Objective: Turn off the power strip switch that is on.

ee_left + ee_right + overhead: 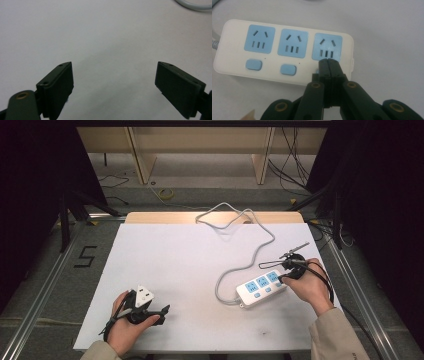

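Note:
A white power strip (pixel 261 287) with three blue sockets lies at the right of the white table (pixel 190 265); its grey cable (pixel 250 255) loops toward the far edge. My right gripper (pixel 282 278) is shut, with nothing between its jaws. In the right gripper view its joined tips (pixel 328 61) rest on the strip (pixel 284 50) below the rightmost socket, covering the spot in line with two blue buttons (pixel 288 69). My left gripper (pixel 159 312) sits at the near left, held low over bare table. Its jaws stand wide apart and empty (pixel 115 75).
A loop of the cable (pixel 192 3) crosses the top right corner of the left gripper view. Beyond the table's wooden far edge (pixel 215 216) lie floor cables and wooden shelf legs (pixel 142 165). A metal rail (pixel 45 285) and a floor mark "5" (pixel 86 256) sit to the left.

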{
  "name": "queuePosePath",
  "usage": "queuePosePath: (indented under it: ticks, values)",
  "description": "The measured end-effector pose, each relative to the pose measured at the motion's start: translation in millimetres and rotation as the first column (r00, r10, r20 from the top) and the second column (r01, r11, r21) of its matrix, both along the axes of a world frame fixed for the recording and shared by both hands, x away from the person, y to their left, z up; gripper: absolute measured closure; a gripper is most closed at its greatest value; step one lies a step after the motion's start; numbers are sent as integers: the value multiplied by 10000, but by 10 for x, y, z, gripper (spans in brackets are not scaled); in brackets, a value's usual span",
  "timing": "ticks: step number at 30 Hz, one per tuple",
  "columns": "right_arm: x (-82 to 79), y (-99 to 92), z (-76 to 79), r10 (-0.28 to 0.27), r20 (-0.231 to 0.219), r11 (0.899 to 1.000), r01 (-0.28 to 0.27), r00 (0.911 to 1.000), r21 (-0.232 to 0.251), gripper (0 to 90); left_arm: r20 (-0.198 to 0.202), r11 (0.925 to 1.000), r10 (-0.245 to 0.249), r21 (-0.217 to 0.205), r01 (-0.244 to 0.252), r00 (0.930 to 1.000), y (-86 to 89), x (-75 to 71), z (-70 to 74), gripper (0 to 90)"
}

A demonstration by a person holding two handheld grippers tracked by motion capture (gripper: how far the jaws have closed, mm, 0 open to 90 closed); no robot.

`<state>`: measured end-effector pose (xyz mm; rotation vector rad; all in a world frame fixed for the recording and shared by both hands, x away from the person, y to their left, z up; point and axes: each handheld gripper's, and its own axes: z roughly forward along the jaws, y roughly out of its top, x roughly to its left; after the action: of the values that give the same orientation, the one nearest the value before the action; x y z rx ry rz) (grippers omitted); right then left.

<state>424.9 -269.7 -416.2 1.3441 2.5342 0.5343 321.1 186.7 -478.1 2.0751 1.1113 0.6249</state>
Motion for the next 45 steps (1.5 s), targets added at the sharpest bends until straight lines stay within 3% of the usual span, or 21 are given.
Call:
queuePosePath:
  ticks: [45]
  values:
    - [78, 70, -78, 65, -308, 9998, -72, 9995, -209, 900, -25, 10000, -8, -30, 8, 10000, -3, 2, -3, 148]
